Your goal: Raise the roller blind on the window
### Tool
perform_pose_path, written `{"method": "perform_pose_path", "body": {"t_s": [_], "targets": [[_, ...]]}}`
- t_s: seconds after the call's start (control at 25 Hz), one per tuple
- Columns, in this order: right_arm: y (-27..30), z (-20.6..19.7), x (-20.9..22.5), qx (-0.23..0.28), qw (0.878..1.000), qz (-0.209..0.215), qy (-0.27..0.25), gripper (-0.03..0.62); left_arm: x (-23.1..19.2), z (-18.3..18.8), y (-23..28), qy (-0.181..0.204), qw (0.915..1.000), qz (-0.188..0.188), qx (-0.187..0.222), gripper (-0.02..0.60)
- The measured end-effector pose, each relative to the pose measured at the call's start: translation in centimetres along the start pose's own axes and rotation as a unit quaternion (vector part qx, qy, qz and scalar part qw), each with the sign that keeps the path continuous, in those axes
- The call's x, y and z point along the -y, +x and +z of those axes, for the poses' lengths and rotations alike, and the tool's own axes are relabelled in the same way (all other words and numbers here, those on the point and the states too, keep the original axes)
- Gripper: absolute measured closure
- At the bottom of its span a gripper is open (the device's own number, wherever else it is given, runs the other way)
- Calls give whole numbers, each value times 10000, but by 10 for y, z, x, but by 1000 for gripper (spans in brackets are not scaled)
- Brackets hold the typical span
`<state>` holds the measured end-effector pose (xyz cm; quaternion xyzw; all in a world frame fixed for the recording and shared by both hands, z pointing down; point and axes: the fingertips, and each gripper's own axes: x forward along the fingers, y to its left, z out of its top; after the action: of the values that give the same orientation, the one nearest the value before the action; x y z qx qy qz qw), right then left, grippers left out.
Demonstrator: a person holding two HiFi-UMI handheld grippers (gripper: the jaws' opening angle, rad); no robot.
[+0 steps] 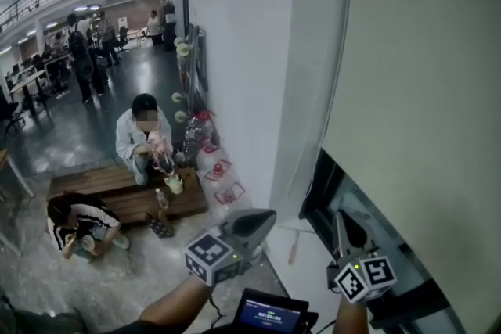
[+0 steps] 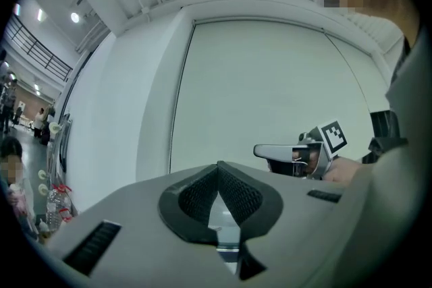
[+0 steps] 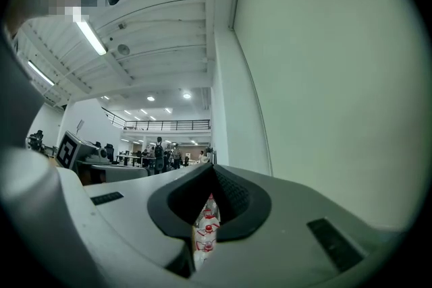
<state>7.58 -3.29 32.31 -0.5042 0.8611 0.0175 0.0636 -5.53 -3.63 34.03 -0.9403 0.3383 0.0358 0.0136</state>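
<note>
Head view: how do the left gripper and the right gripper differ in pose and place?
The left gripper slants toward the picture's right, in front of the white wall. The right gripper points up the picture, at the dark gap under the roller blind. Both have their jaw tips together.

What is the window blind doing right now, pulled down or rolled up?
Mostly down. The pale roller blind hangs over nearly everything, and only a dark strip of window shows under its bottom edge.
</note>
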Motion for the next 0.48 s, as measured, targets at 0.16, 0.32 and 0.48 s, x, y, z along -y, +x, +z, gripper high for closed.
{"method": "perform_pose_path", "body": {"t_s": [0.16, 0.32, 0.48], "targets": [[30, 2, 31, -19, 9999, 146, -28, 577, -22, 2, 36, -35, 9999, 165, 21, 591], [43, 7, 57, -44, 9995, 292, -94, 577, -26, 7, 71, -47, 9997, 247, 68, 591], [50, 10, 72, -62, 9984, 536, -157, 577, -25, 6, 98, -24, 9995, 308, 0, 591]]}}
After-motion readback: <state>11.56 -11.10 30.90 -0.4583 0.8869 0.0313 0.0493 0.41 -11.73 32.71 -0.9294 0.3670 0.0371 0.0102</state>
